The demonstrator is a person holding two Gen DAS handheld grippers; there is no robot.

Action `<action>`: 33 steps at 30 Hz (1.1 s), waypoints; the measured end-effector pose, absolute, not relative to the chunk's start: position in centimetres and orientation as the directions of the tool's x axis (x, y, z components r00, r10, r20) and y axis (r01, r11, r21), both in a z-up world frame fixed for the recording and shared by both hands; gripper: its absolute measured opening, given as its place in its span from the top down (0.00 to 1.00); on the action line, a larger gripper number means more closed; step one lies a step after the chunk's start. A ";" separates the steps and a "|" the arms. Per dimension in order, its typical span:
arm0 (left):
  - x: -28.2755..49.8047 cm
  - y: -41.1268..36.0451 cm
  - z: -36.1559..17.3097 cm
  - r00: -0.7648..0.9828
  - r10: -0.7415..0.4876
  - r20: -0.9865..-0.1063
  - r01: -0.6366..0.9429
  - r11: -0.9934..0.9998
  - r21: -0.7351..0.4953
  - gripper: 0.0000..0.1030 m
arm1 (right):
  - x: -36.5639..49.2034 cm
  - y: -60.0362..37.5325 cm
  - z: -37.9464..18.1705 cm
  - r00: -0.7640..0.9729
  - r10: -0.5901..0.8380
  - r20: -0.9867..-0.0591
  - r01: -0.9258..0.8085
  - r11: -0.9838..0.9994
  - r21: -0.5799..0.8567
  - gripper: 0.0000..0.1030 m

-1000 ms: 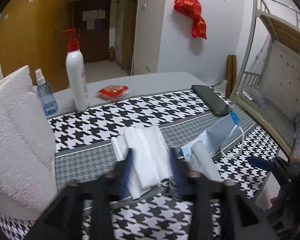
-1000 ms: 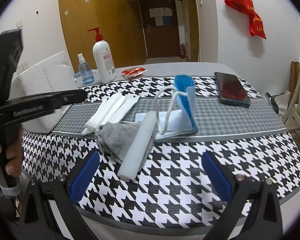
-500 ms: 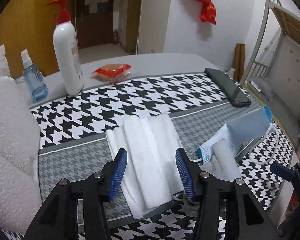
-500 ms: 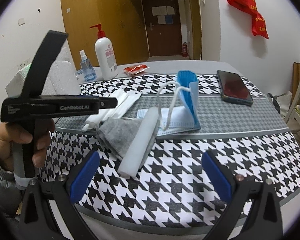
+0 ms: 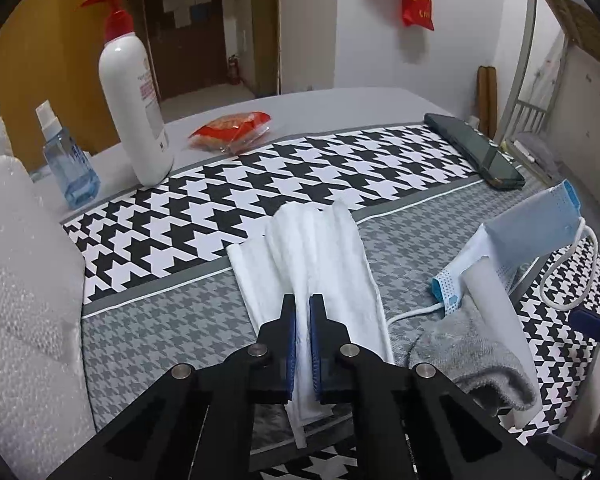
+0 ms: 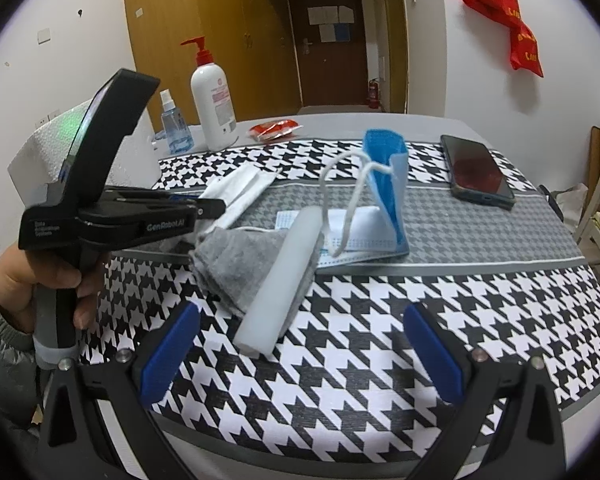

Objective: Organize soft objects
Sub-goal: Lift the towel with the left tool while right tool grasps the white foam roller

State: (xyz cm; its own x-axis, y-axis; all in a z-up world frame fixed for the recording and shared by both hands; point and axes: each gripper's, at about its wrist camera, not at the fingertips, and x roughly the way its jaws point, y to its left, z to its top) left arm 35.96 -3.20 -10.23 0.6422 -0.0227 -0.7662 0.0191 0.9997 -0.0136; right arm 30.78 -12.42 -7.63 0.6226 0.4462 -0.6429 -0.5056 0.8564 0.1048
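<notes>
A white folded cloth [image 5: 320, 252] lies on the houndstooth table cover [image 5: 188, 224]. My left gripper [image 5: 302, 304] is shut on the cloth's near part, pinching it up between the blue pads; it also shows in the right wrist view [image 6: 216, 206] by the cloth [image 6: 244, 184]. A grey sock [image 6: 240, 264] lies under a white foam strip [image 6: 284, 276], next to a blue face mask [image 6: 384, 184]. My right gripper [image 6: 300, 356] is open and empty, hanging above the near table edge in front of the sock.
A white pump bottle [image 5: 134, 92], a small blue spray bottle [image 5: 70, 164] and a red snack packet [image 5: 232, 130] stand at the back. A black phone [image 5: 476, 152] lies at the right. A white foam block [image 5: 24, 280] sits at the left.
My left gripper has moved forward over the white cloth and closed on it, bunching it up. My right gripper has stayed open and nearly still.
</notes>
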 end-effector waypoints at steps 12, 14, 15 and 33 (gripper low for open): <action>33.3 -1.0 -7.2 0.754 -0.109 -0.647 0.026 0.990 -0.137 0.94 | 30.8 -11.9 -7.2 0.621 0.418 -0.663 -0.490 0.867 0.088 0.03; 33.1 -1.2 -7.0 0.761 -0.113 -0.639 0.032 0.990 -0.137 0.94 | 30.7 -11.7 -7.3 0.615 0.414 -0.671 -0.494 0.865 0.081 0.12; 33.1 -1.2 -6.9 0.765 -0.115 -0.634 0.035 0.990 -0.137 0.94 | 30.6 -11.5 -7.4 0.609 0.412 -0.677 -0.500 0.863 0.075 0.18; 32.6 -1.3 -6.3 0.781 -0.119 -0.613 0.041 0.989 -0.141 0.94 | 30.4 -10.5 -8.3 0.568 0.398 -0.720 -0.517 0.853 0.063 0.80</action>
State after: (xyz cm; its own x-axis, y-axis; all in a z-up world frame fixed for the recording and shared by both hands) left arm 32.59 -1.29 -6.32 0.7809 -0.1194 -0.6131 0.0409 0.9892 -0.1405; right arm 30.40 -10.52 -8.26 0.5682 0.3977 -0.7203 -0.5174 0.8534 0.0630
